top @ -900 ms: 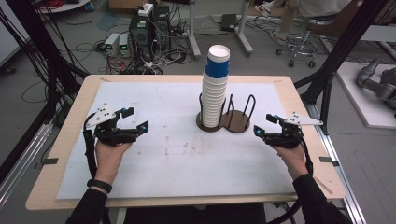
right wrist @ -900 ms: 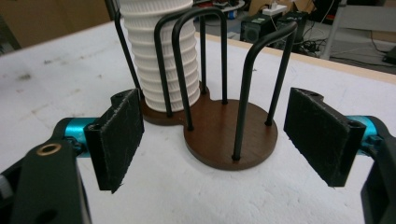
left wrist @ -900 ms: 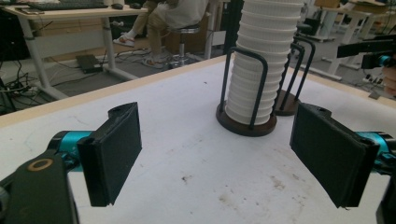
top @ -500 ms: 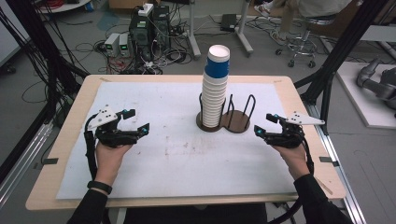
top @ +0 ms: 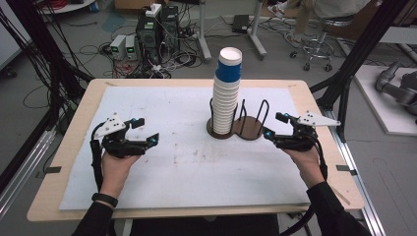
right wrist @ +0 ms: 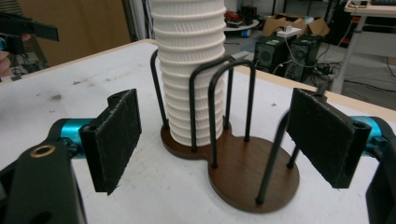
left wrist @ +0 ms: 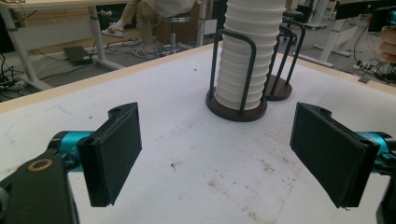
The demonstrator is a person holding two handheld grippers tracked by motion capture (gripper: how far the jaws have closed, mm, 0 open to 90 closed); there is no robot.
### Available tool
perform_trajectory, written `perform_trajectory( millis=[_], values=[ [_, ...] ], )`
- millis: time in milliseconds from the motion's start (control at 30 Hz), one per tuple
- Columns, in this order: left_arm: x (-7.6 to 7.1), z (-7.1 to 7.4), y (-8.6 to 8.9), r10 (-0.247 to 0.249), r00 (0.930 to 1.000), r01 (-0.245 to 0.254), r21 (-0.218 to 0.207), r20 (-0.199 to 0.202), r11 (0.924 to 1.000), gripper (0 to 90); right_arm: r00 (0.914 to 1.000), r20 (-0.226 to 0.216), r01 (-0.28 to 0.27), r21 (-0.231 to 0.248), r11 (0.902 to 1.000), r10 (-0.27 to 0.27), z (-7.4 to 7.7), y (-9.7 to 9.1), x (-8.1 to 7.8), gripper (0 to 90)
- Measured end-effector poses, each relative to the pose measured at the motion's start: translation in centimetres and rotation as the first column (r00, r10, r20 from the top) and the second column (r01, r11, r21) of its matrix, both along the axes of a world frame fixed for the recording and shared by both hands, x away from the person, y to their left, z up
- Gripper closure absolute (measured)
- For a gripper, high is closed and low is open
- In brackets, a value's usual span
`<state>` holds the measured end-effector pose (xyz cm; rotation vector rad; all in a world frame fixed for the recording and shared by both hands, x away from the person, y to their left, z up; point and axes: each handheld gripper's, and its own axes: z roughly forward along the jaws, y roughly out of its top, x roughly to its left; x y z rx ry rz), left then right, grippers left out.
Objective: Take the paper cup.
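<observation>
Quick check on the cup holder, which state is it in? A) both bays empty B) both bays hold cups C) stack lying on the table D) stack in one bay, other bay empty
D: the cup stack stands upright in one bay of the two-bay holder; in the right gripper view the nearer bay shows only its bare wooden base between the black wire posts.

The cup stack (right wrist: 189, 70) looks like ribbed white paper, matt. Its holder (right wrist: 233, 172) has a smooth dark wood base and glossy black metal rods. The table (top: 162, 147) is covered in scuffed, matt white sheet edged by pale wood.
</observation>
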<state>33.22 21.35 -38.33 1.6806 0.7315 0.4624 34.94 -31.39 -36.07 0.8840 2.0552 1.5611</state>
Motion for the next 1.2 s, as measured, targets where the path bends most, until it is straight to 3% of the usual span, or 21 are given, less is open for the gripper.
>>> perform_trajectory(
  millis=[200, 267, 400, 667, 1200],
  values=[
    [-0.1, 0.0, 0.3, -0.002, 1.0000, 0.002, -0.011, -0.003, 0.9999, 16.6, 0.9996, 0.016, -0.022, 0.007, 0.9997, 0.021, 0.8, 1.1, 0.7, 18.3],
    [-0.1, 0.0, 0.3, -0.008, 0.9999, 0.008, -0.012, -0.008, 0.9999, 16.5, 0.9994, -0.001, -0.034, 0.014, 0.9993, 0.034, 1.4, 1.7, 1.6, 18.2],
    [0.0, -0.1, 0.2, -0.024, 0.9996, 0.023, -0.011, -0.017, 0.9997, 15.9, 0.9989, 0.017, -0.044, 0.014, 0.9989, 0.043, 2.2, 2.5, 2.8, 18.2],
    [0.2, -0.3, 0.1, -0.031, 0.9991, 0.031, -0.014, -0.027, 0.9994, 14.9, 0.9959, 0.011, -0.089, -0.012, 0.9959, 0.089, 3.0, 4.7, 5.0, 18.2],
    [0.3, -0.5, 0.0, -0.039, 0.9986, 0.038, -0.030, -0.037, 0.9988, 13.7, 0.9957, 0.005, -0.093, 0.005, 0.9957, 0.093, 3.9, 7.8, 8.0, 16.1]
  ],
)
